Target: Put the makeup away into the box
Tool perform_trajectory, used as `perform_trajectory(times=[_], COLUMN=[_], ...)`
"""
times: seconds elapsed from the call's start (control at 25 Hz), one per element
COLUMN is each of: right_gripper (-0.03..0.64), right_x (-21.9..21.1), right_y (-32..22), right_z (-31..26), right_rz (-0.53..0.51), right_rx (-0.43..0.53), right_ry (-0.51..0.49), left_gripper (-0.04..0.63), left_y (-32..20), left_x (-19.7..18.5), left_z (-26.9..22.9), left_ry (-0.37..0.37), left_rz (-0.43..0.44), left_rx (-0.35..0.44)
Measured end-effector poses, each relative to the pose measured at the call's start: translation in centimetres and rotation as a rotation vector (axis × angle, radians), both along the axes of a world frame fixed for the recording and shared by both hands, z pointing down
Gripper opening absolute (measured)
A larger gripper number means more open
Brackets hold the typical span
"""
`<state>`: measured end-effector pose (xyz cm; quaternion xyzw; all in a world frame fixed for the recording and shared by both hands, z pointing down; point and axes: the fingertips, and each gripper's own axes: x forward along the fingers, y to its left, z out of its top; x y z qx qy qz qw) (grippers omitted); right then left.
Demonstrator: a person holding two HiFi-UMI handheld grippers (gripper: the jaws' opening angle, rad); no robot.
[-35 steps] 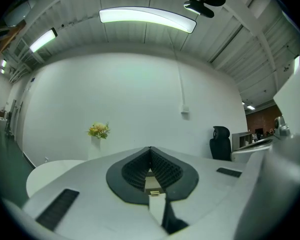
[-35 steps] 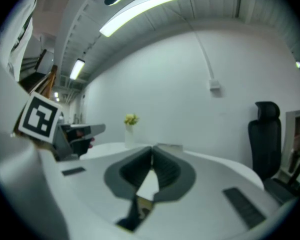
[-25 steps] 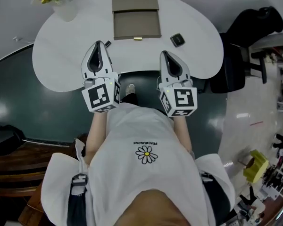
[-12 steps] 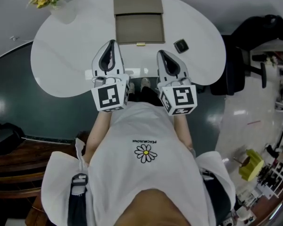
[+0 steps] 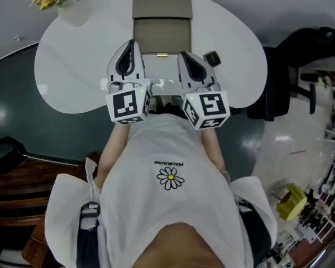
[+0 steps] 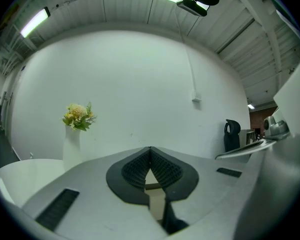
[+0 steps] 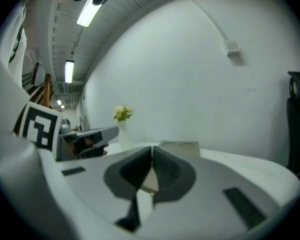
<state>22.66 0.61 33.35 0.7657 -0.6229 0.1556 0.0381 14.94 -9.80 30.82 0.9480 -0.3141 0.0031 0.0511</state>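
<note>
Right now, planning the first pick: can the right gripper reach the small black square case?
Probably yes: the small black square case lies beside the right gripper, nothing between them, though its jaws are shut.

The person wears a white T-shirt (image 5: pixel 167 205) with wide, loose short sleeves. At the chest, in the centre of the frame, sits a daisy print (image 5: pixel 170 177) with white petals and a yellow heart, under a small line of dark lettering. A dark strap (image 5: pixel 87 240) with a grey buckle shows at lower left. The left gripper (image 5: pixel 132 42) and right gripper (image 5: pixel 181 54) are light grey shells with dark insets. Each carries a white cube (image 5: pixel 128 105) with black square markers. The pads (image 6: pixel 135 169) are dark and ribbed.
</note>
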Motion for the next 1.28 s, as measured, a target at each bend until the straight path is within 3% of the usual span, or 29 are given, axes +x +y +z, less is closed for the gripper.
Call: perform_trajectory(times=[0.28,0.32,0.36,0.4,0.6,0.96,1.28], right_gripper=[0.032,0.051,0.153,0.186,0.265,0.304,0.318], right_x=[0.2,0.4,0.8,1.2,5.6,14.6,14.9], right_y=[-0.3,-0.3,-0.2,0.0,2.7,7.3,8.8], right_z=[0.4,0.6,1.0,1.4,6.4,17.5,22.3], right_rz=[-0.037,-0.037,-0.037,-0.035,-0.031,0.056,0.036], right_rx=[-0.029,-0.036,-0.045,-0.056,-0.204,-0.473,-0.576], right_ry=[-0.004,-0.014,-0.027,-0.041,-0.044,-0.06,-0.13], left_gripper=[0.02,0.02,0.02,0.02,0.02,0.02,0.02], left_y=[0.3,0.4,0.6,0.7,1.5,1.9,1.8], left_x=[1.9,2.1,2.3,2.4,3.8,6.0,6.5], left_z=[-0.2,0.0,0.1,0.2,1.2,3.1,4.0], left_ry=[-0.004,-0.009,-0.015,-0.02,-0.043,-0.105,-0.141], left_rz=[0.031,0.039,0.045,0.05,0.089,0.124,0.126], left_rx=[0.016,0.016,0.018,0.02,0.005,-0.024,-0.028])
